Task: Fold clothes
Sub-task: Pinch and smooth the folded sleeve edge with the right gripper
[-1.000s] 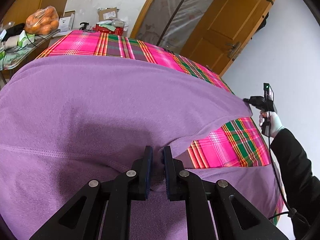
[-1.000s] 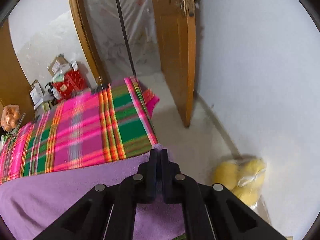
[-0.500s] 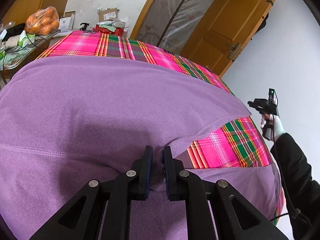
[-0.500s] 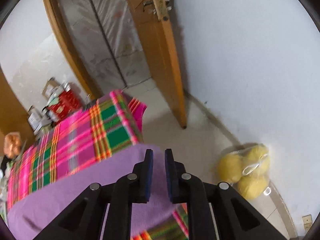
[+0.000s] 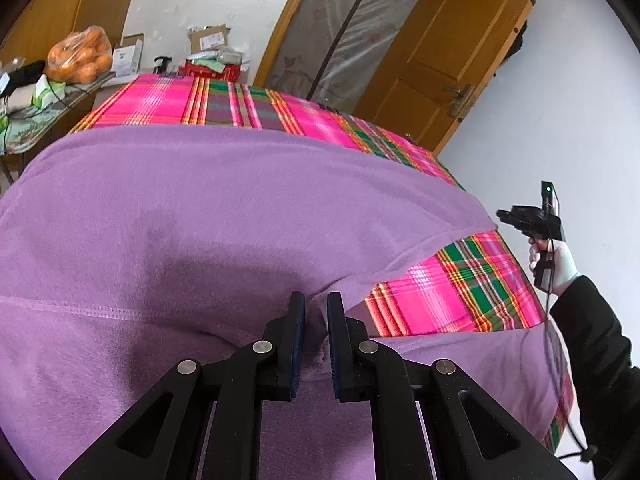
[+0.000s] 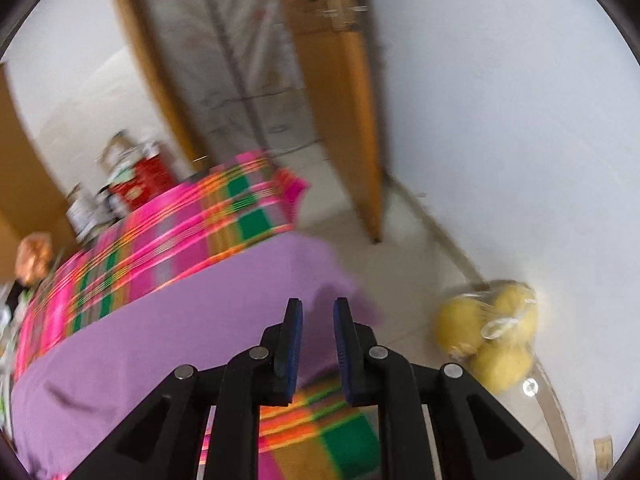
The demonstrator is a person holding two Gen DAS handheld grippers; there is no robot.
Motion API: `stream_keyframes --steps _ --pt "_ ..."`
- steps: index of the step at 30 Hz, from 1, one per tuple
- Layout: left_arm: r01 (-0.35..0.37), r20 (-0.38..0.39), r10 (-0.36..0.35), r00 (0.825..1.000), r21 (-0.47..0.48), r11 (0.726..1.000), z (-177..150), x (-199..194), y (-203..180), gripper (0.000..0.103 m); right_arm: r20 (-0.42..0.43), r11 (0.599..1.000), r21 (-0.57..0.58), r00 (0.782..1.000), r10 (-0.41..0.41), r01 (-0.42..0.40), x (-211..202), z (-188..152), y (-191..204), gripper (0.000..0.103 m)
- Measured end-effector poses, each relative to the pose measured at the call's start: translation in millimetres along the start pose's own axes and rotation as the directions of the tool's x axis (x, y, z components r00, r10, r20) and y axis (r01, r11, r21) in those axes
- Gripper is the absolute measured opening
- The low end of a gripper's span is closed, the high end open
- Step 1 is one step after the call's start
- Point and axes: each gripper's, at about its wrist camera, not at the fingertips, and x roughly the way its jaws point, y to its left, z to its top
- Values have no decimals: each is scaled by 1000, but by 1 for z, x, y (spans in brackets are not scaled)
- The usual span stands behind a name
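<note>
Purple fleece garment [image 5: 224, 216] spread wide across the pink, green and orange plaid cloth [image 5: 452, 292] over the tabletop, filling the centre and lower left of the left wrist frame, with a stitched seam running across its lower left part. Left hand-held gripper [image 5: 316, 312] at bottom centre, black with blue pads, nearly closed and pinching a raised fold of the purple fabric between its fingers. Right hand-held gripper [image 5: 505, 216] at the right edge of the same frame, carried by a white-gloved hand [image 5: 560, 264] on a black sleeve [image 5: 592, 336], just beside the far right corner of the garment and apart from it. Right wrist frame blurred; right hand-held gripper [image 6: 318, 308] at bottom centre with jaws opening, nothing pinched between the pads, purple garment [image 6: 180, 320] lying beneath and beyond the fingertips, plaid cloth [image 6: 172, 232] behind it. Clear bag of yellow round fruit [image 6: 488, 332] on the floor at lower right, against the white wall. Open wooden door [image 5: 452, 48] at upper right of the left wrist frame; clear bag of oranges [image 5: 80, 60] at upper left.
</note>
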Motion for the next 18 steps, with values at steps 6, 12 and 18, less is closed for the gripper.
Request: stream_keyframes --steps 6,12,18 --pt "-2 -7 2 1000 -10 1000 0 1 3 11 -35 992 -7 991 -126 126 32 6 18 9" --pt "-4 -10 4 1000 -9 1000 0 2 3 11 -13 993 -115 1000 16 -17 6 -19 68 11" --pt "-11 -4 11 1000 6 1000 -1 1 -1 11 -213 868 -384 944 250 -316 -9 -74 168 12"
